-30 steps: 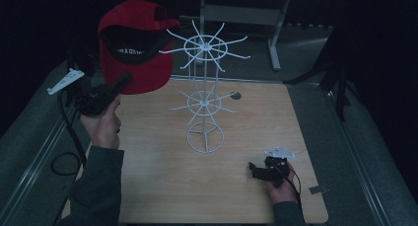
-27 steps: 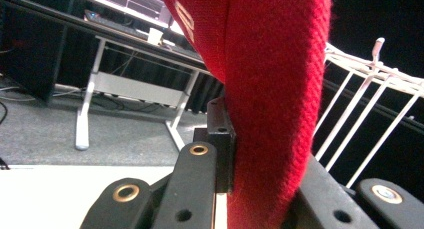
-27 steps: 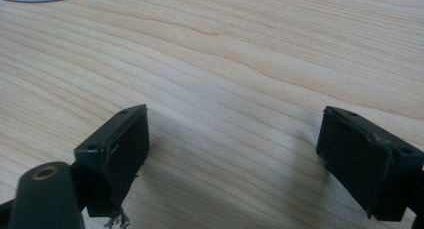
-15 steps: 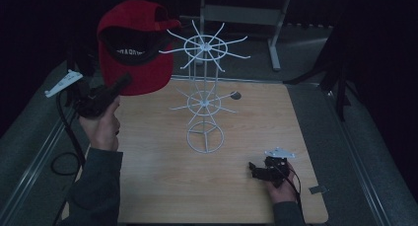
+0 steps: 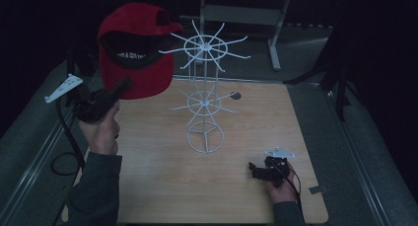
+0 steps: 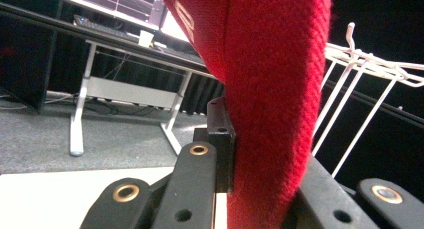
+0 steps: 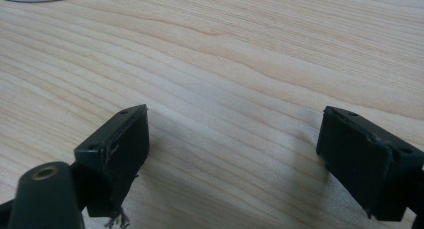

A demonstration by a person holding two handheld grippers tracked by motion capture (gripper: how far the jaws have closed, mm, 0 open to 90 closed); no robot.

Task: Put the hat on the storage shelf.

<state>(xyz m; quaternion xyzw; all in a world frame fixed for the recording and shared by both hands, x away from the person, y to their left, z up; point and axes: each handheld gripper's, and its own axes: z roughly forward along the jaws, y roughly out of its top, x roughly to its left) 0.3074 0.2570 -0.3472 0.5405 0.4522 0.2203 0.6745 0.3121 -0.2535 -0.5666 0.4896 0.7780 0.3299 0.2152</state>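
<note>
A red cap [image 5: 135, 48] is held up high at the left, its brim pinched in my left gripper [image 5: 121, 85], which is shut on it. In the left gripper view the red cap fabric [image 6: 272, 89] runs down between the black jaws. The cap's crown hangs just left of the top ring of a white wire rack [image 5: 204, 95] standing on the wooden table [image 5: 162, 186]. The rack's hooks [image 6: 365, 69] show close behind the cap. My right gripper [image 5: 259, 170] rests low on the table at the front right, jaws wide open, with nothing but bare wood [image 7: 235, 79] between them.
A small dark round object [image 5: 235, 94] lies on the table behind the rack. A metal desk frame [image 5: 276, 33] stands beyond the table's far edge. Grey padded borders [image 5: 365, 152] flank the table. A small tab [image 5: 318, 189] lies at the right front corner.
The cap has drifted very slightly in the left gripper's hold; the right gripper has stayed in place.
</note>
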